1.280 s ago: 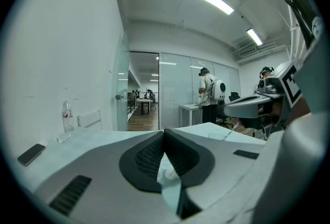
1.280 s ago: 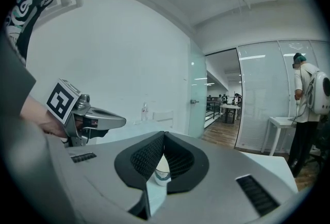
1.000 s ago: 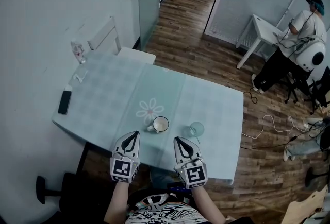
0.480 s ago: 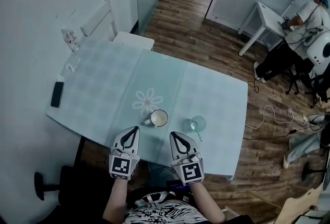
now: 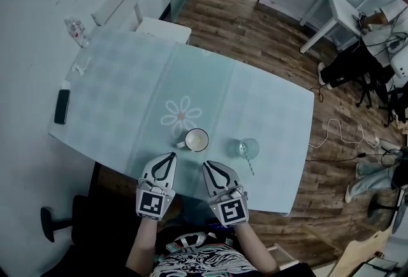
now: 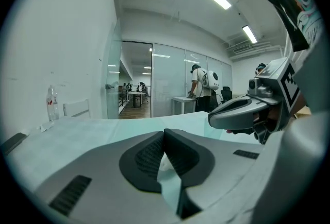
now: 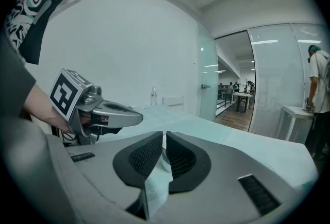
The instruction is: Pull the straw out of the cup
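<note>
Since a second ago the cup [image 5: 248, 148], the straw [image 5: 248, 163] in it and the white mug [image 5: 196, 140] have kept their places on the surface [image 5: 127, 97]. The right gripper [image 5: 208, 165] was closed then; its jaws have just been opening to a thin slit with nothing between them. The left gripper [image 5: 170, 156] has its jaws closed tip to tip and empty. Both hover over the near edge. The cup stands ahead and to the right of the right gripper, close to that edge, its straw leaning toward the person. Bare surface lies between the right gripper and the cup, and the mug is just left of the cup. A phone [image 5: 62, 106] lies at the far left edge. The label on the bottle [image 5: 75, 30] is too small to read.
</note>
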The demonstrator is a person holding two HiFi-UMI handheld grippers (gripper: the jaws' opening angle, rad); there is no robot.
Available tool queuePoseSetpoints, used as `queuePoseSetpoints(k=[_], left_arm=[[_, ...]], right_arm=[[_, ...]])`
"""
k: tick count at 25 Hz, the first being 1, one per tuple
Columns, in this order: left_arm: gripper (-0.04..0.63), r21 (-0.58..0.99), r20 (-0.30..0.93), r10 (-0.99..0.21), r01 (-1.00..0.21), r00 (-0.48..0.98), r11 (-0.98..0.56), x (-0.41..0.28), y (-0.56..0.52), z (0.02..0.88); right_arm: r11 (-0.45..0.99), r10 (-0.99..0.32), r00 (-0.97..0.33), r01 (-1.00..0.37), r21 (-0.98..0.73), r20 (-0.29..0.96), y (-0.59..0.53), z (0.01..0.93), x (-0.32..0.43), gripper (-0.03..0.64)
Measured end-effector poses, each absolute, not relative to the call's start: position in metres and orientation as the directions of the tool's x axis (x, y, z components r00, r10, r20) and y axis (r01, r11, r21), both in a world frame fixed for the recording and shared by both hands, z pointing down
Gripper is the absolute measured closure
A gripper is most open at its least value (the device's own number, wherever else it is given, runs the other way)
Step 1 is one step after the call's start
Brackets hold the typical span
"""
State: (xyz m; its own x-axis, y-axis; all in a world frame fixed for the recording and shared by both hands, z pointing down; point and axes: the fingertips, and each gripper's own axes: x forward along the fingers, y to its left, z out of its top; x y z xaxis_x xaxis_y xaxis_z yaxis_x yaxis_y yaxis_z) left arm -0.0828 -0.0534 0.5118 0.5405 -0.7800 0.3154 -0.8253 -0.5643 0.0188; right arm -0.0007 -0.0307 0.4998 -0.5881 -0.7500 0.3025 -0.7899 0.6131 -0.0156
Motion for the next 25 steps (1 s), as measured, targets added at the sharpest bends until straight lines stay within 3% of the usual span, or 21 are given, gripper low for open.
queuePoseSetpoints(k=[8,25], left_arm=[[0.586,0.046,0.347,-0.732,-0.791,0.586,-0.611,-0.074,-0.052,0.525],[0.586,0.074,0.367,-0.679,-0.748,0.636,-0.659,-0.065,-0.059,0.543]], right_arm=[[0.67,-0.696,-0.626,-0.742,0.006,0.351,-0.033,0.519,-0.018,0.54],[0.749,-0.644,-0.645,-0.64,0.171,0.411,-0.047,0.538,-0.036,0.511]])
